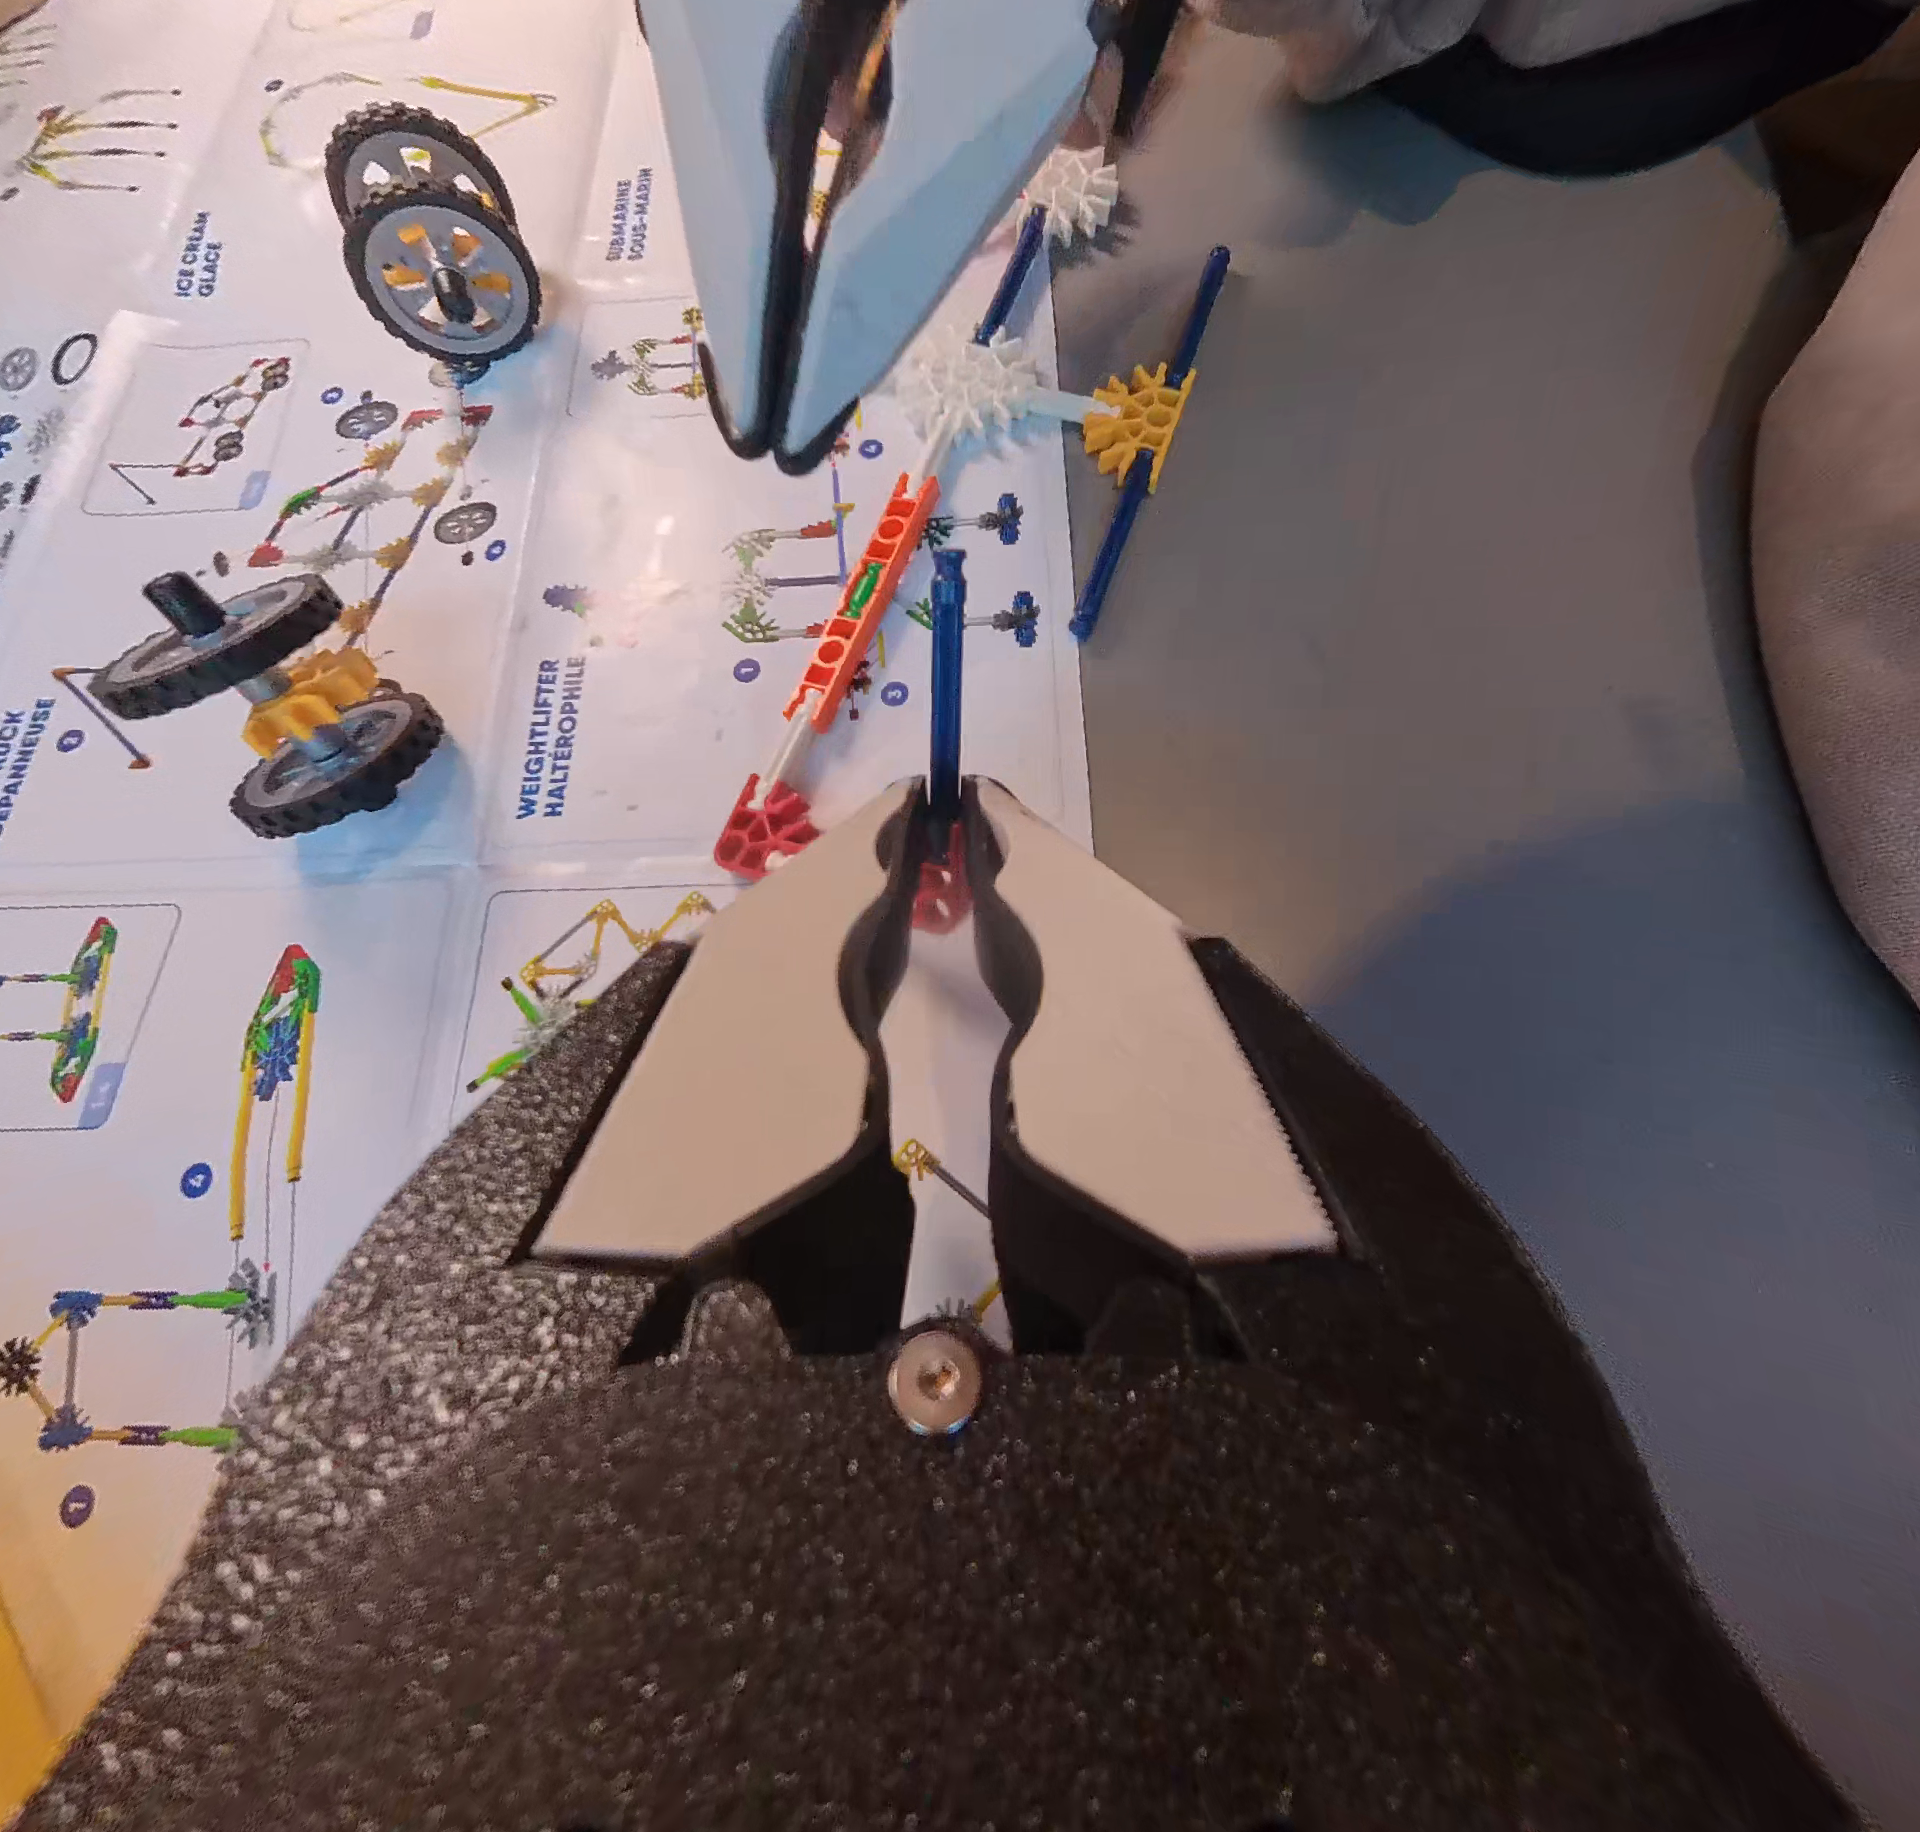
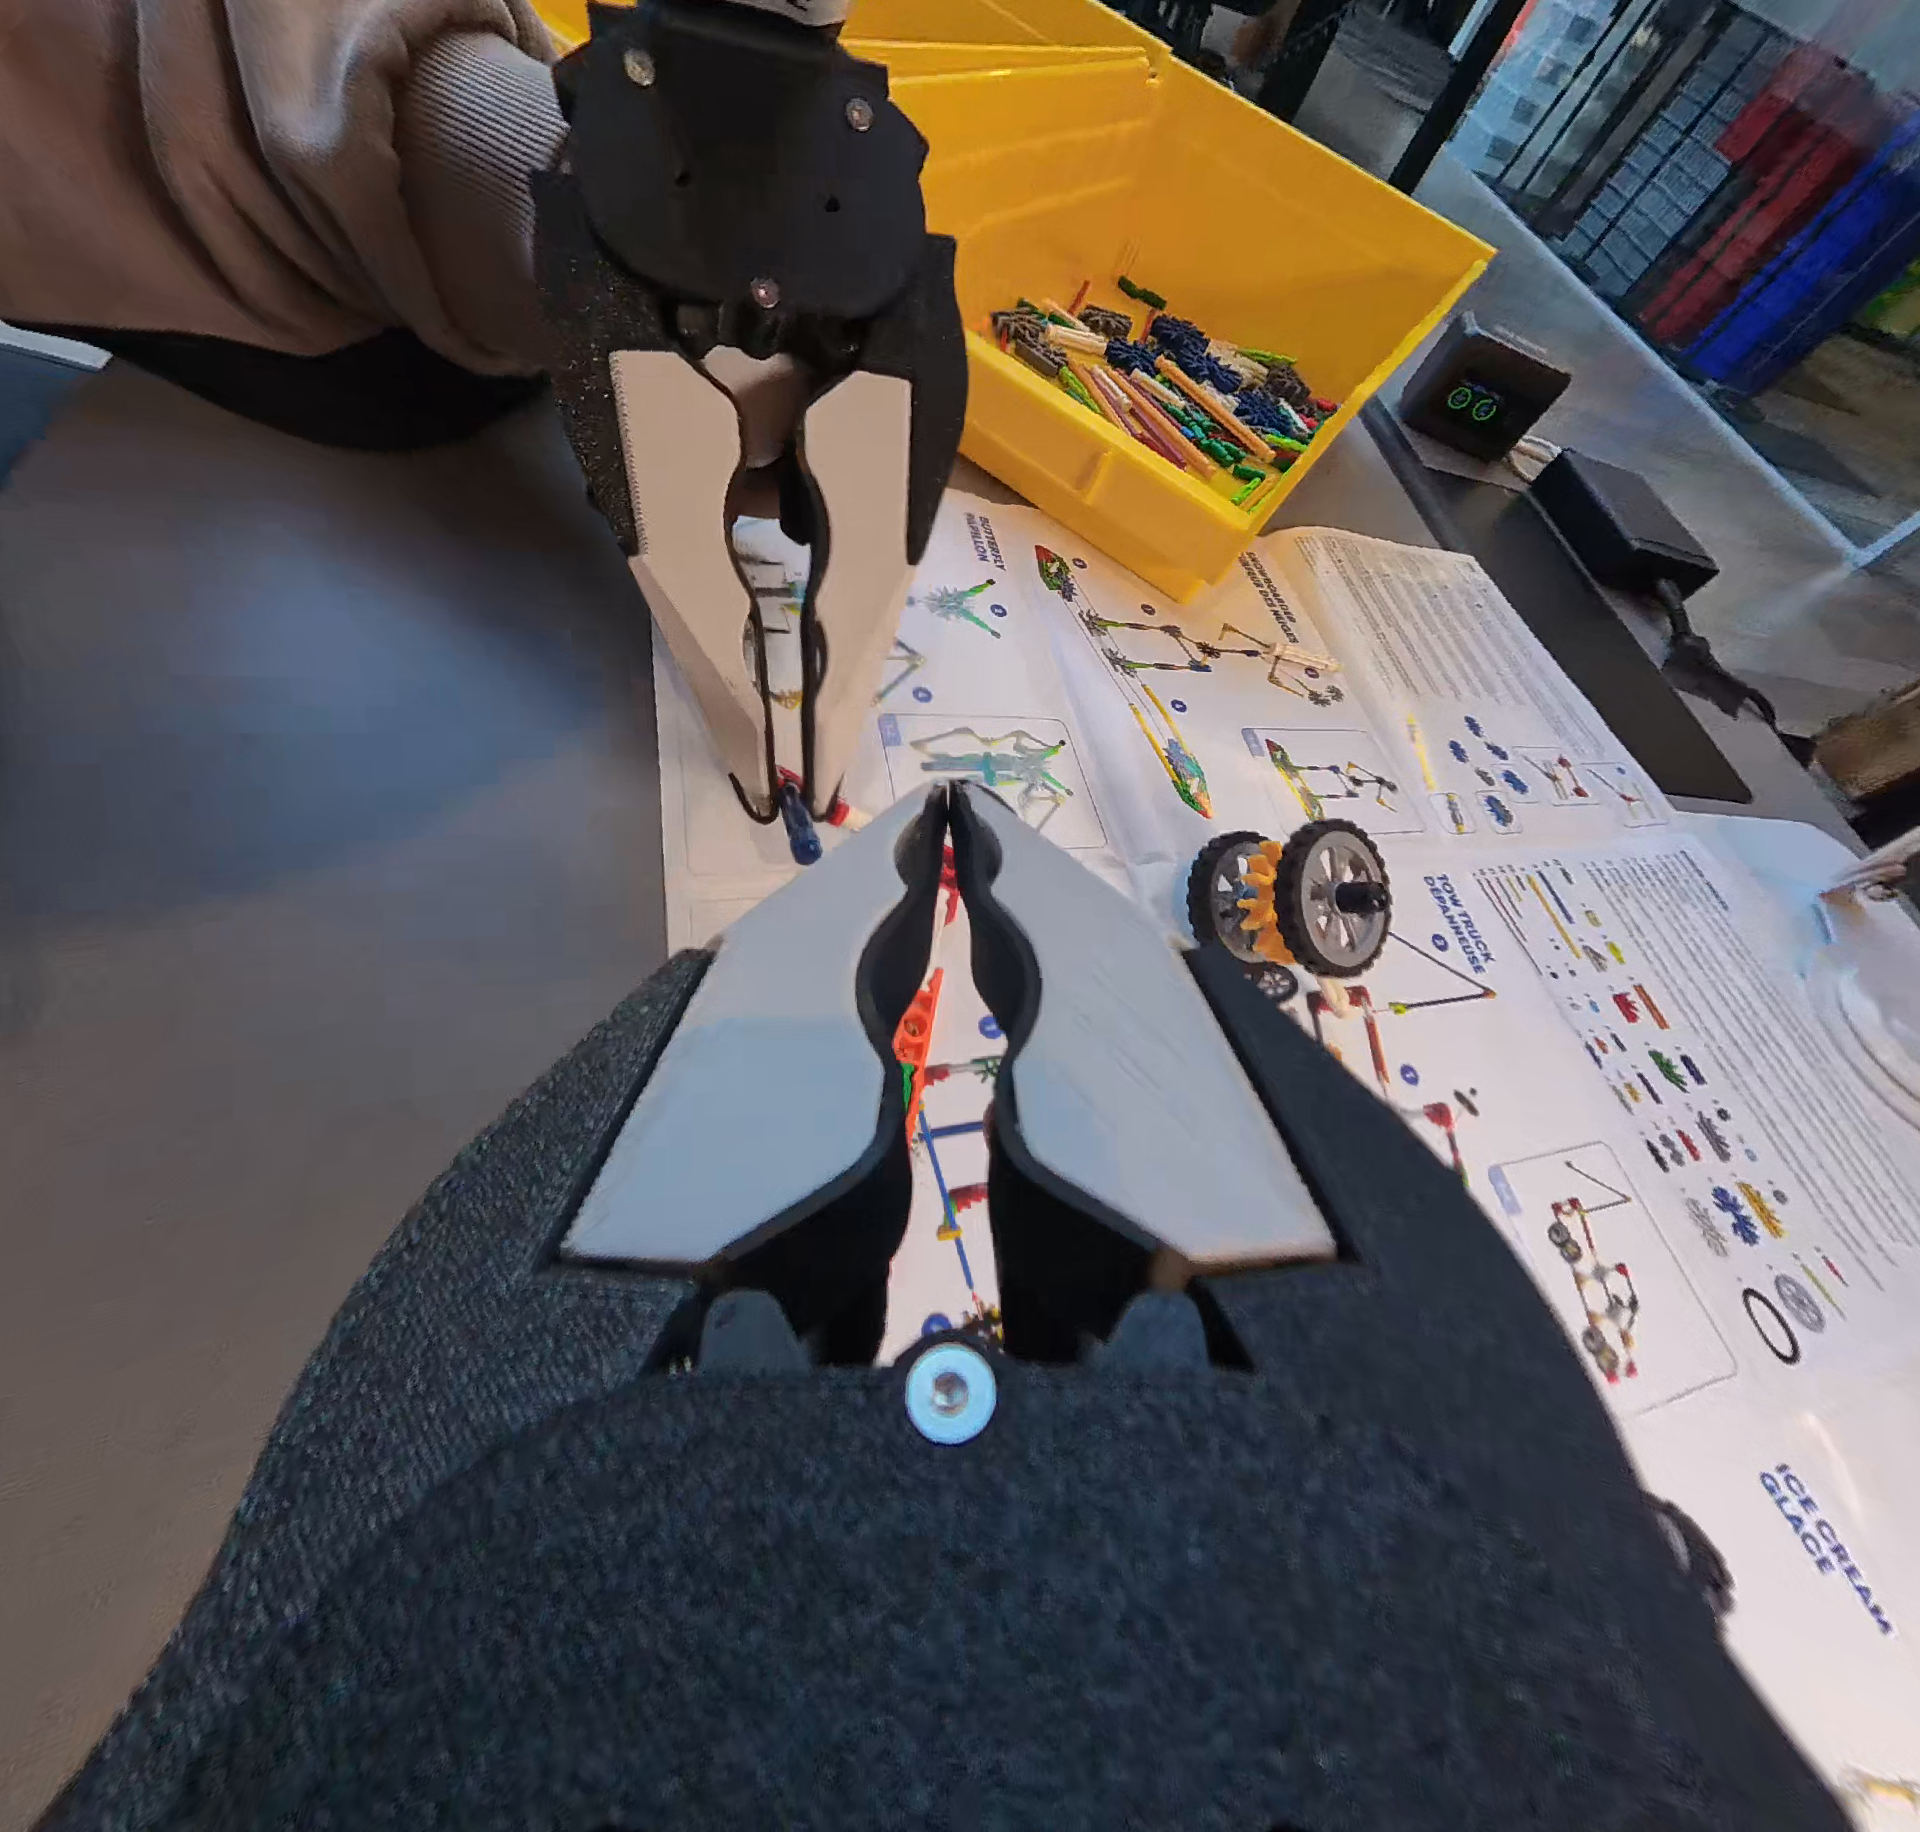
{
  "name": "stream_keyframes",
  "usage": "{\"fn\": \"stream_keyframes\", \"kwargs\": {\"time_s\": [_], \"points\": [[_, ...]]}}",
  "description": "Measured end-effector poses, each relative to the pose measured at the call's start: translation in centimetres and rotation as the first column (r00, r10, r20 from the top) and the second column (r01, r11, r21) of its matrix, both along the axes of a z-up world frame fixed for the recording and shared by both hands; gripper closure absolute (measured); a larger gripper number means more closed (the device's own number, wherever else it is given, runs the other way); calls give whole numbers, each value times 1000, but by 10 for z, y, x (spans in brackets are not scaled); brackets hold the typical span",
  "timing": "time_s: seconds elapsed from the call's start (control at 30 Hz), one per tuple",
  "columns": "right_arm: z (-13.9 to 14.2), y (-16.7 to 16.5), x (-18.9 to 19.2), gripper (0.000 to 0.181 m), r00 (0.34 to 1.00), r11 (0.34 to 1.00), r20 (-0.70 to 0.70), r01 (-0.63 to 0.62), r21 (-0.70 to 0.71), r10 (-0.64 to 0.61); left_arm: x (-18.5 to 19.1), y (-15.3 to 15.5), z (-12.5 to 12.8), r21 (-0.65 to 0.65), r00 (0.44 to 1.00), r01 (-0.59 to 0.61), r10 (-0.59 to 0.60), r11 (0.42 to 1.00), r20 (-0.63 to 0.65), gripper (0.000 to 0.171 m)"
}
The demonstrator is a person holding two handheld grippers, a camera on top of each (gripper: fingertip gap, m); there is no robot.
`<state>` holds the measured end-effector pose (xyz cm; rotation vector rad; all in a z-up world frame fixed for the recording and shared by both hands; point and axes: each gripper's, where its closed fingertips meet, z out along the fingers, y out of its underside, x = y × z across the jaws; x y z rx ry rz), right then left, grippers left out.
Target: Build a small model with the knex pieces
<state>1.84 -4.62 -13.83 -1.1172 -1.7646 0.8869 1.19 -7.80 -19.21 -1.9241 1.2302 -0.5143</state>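
We hold the left gripper (image 1: 945, 795) clenched on a blue rod (image 1: 945, 670). Its fingers (image 1: 1081, 951) pinch the rod's near end at their very tips, and a red connector (image 1: 940, 889) on that end sits in the hollow just behind them. The rod points forward above the instruction sheet (image 1: 623, 743), its free end close to an orange strip (image 1: 868, 603).

The orange strip belongs to a partial assembly lying across the sheet's edge onto the bare grey tabletop (image 1: 1455, 743). It joins a white connector (image 1: 966, 385), a yellow connector (image 1: 1138, 421) and a second red connector (image 1: 769, 826).

The right gripper (image 2: 948, 795) hangs just above this assembly, beside the white connector. Its fingers are pressed together (we see nothing between the tips).

In our judgement a tip-only hold like the left one gives little margin against twisting, so the rod wants to stay in line with the fingers.

Two wheel pairs (image 1: 436, 234) (image 1: 281, 702) rest farther in on the sheet. A yellow bin (image 2: 1247, 224) of loose parts stands toward the tabletop's far edge.
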Motion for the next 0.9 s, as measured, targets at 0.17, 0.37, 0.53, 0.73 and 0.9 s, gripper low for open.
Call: {"fn": "stream_keyframes", "kwargs": {"time_s": [0.17,0.37,0.53,0.73,0.9], "points": [[-20,5,13,158,993,997,116,-11,-81,20,0,5,3,6,999,-24,24,1000,28,168],[-34,-5,-1,128,992,996,125,-11,-91,22,4,26,35,-183,895,-127,192,975,404,168],[-23,2,-23,127,997,997,13,74,0,-74,8,39,71,-404,597,-22,336,915,728,168],[-22,4,-27,176,996,994,-12,91,60,-90,10,40,79,-453,472,66,372,889,799,169],[-37,10,-18,177,995,981,70,61,183,-75,-3,48,66,-459,537,-47,410,887,737,169]]}}
